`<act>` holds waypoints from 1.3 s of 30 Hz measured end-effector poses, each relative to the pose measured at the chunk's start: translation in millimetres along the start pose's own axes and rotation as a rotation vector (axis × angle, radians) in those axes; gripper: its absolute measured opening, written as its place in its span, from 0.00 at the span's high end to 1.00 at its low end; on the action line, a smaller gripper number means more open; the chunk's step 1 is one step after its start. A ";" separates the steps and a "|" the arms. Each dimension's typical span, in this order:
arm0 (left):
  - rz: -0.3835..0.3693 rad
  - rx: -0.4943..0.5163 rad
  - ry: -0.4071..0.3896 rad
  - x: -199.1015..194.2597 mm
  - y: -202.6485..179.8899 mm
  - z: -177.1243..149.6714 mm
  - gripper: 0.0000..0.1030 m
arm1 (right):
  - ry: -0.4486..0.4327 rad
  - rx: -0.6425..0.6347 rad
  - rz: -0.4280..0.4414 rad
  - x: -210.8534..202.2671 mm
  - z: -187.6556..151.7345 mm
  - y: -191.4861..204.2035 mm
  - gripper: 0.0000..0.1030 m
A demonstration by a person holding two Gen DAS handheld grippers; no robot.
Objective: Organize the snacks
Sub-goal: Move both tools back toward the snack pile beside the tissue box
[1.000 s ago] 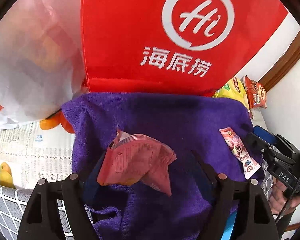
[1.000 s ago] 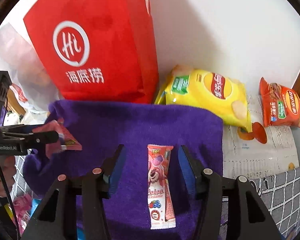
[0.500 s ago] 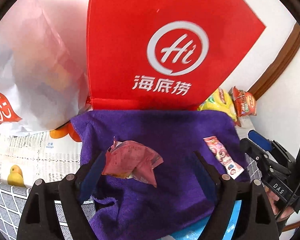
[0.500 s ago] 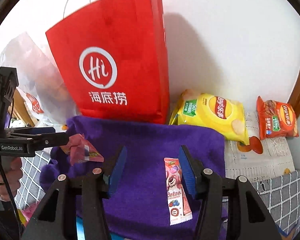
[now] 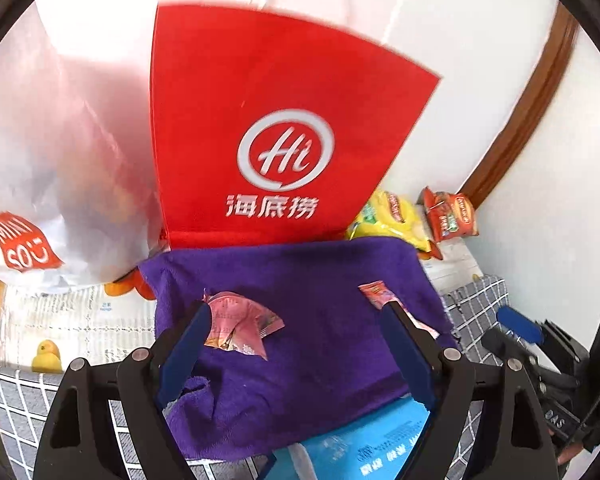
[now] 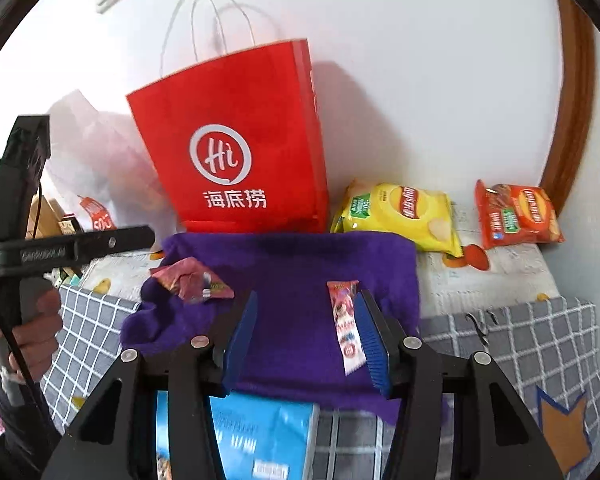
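Observation:
A purple towel (image 5: 300, 280) (image 6: 292, 264) lies on the table. On it lie a crumpled pink snack packet (image 5: 240, 326) (image 6: 192, 280) at the left and a long pink snack stick (image 6: 346, 320) (image 5: 376, 292) at the right. My left gripper (image 5: 296, 344) is open and empty, held back above the towel's near edge. My right gripper (image 6: 306, 340) is open and empty, its right finger just beside the stick. A red paper bag (image 5: 268, 128) (image 6: 236, 148) stands behind the towel.
A yellow chip bag (image 6: 400, 212) and an orange-red snack bag (image 6: 516, 216) lie by the wall at the right. A white plastic bag (image 5: 40, 160) stands left of the red bag. A blue packet (image 6: 260, 436) lies at the towel's near edge on a checked cloth (image 6: 520, 340).
Both grippers have pulled back and up from the towel, so more of the red bag and wall shows. The pink packet and the stick lie where they were.

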State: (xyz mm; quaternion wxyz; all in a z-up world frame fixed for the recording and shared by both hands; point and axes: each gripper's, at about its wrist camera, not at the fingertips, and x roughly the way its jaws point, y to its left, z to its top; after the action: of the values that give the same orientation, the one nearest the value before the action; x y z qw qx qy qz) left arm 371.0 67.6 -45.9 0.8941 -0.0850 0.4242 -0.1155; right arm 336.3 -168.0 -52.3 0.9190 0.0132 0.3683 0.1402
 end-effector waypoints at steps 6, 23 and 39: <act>-0.015 0.005 -0.063 -35.5 -12.4 -14.5 0.17 | -0.003 -0.023 -0.033 -37.4 -18.0 10.3 0.50; 0.040 -0.012 -0.084 -100.7 -13.0 -72.0 0.18 | -0.015 0.036 -0.023 -80.0 -69.7 19.2 0.55; 0.096 -0.092 -0.020 -102.8 8.9 -135.9 0.17 | 0.137 0.020 -0.013 -49.1 -142.3 6.3 0.53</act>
State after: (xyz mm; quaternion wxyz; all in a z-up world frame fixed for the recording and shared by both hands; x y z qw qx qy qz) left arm 203.4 97.4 -57.2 0.8980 -0.1067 0.4238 -0.0519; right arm 204.1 -186.3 -122.1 0.8923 0.0103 0.4318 0.1314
